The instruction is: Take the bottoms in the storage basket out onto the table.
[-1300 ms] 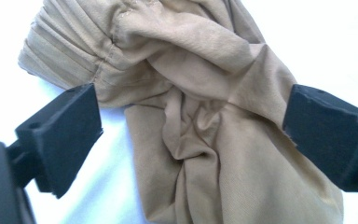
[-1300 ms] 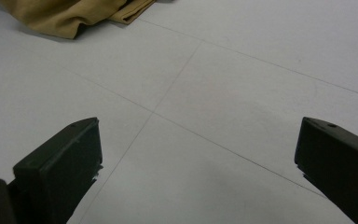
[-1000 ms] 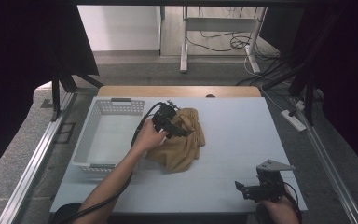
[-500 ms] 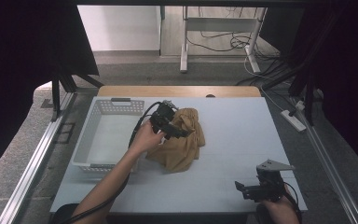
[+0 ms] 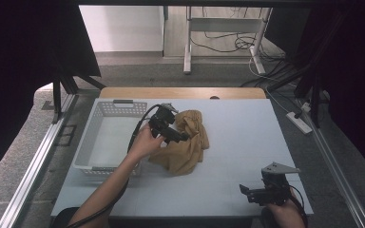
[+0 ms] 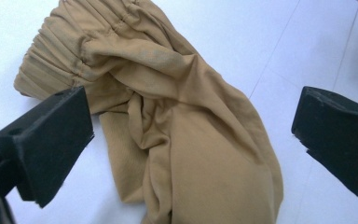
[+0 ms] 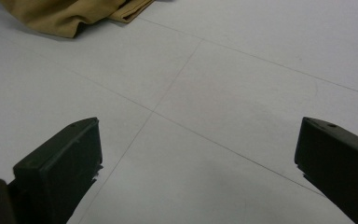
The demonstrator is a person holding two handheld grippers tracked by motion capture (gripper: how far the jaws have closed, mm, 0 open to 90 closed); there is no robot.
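My left gripper (image 5: 183, 137) has barely shifted over the tan garment (image 5: 186, 145) mid-table, beside the basket (image 5: 105, 137); jaws apart, nothing grasped yet. My right gripper (image 5: 245, 190) waits agape near the front edge.

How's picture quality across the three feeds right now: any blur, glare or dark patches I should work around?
High view: table evenly lit, surroundings at both sides nearly black, slightly soft. Left gripper view: bright, tan cloth sharp with clear folds, white surface nearly washed out, left gripper jaw edges a little soft. Right gripper view: dimmer and greyer, right gripper jaws dark, no glare.
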